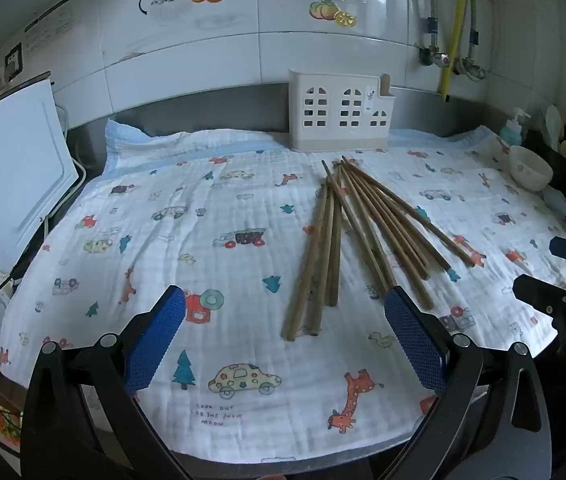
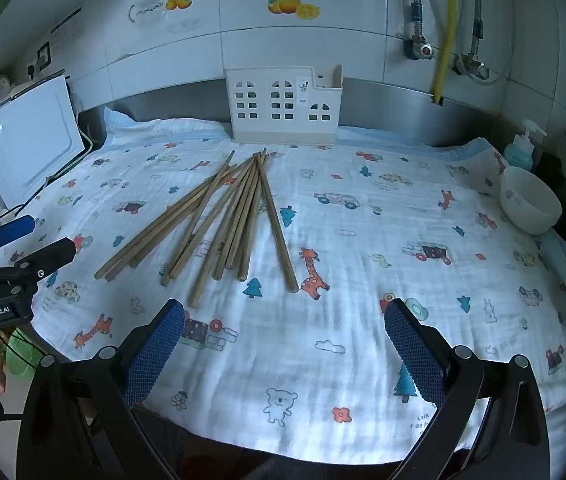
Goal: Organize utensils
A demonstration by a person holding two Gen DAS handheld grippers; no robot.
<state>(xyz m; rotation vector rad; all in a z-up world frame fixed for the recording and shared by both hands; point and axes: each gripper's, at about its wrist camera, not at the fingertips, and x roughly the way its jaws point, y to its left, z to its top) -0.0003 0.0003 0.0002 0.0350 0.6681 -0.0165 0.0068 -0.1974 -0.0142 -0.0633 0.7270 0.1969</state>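
Observation:
Several brown wooden chopsticks (image 1: 357, 232) lie fanned out on a printed white cloth (image 1: 203, 208); they also show in the right wrist view (image 2: 223, 216). A cream utensil holder (image 1: 339, 114) shaped like a house stands upright at the back against the wall, also in the right wrist view (image 2: 283, 106). My left gripper (image 1: 283, 308) is open and empty, just in front of the near chopstick ends. My right gripper (image 2: 283, 320) is open and empty, in front and to the right of the chopsticks. Each gripper shows at the edge of the other's view.
A white bowl (image 2: 529, 200) sits at the cloth's right edge, with a soap pump bottle (image 2: 521, 148) and a utensil rack behind it. A white appliance (image 1: 11, 176) with cables stands at the left. Pipes and valves (image 2: 443, 52) run down the tiled wall.

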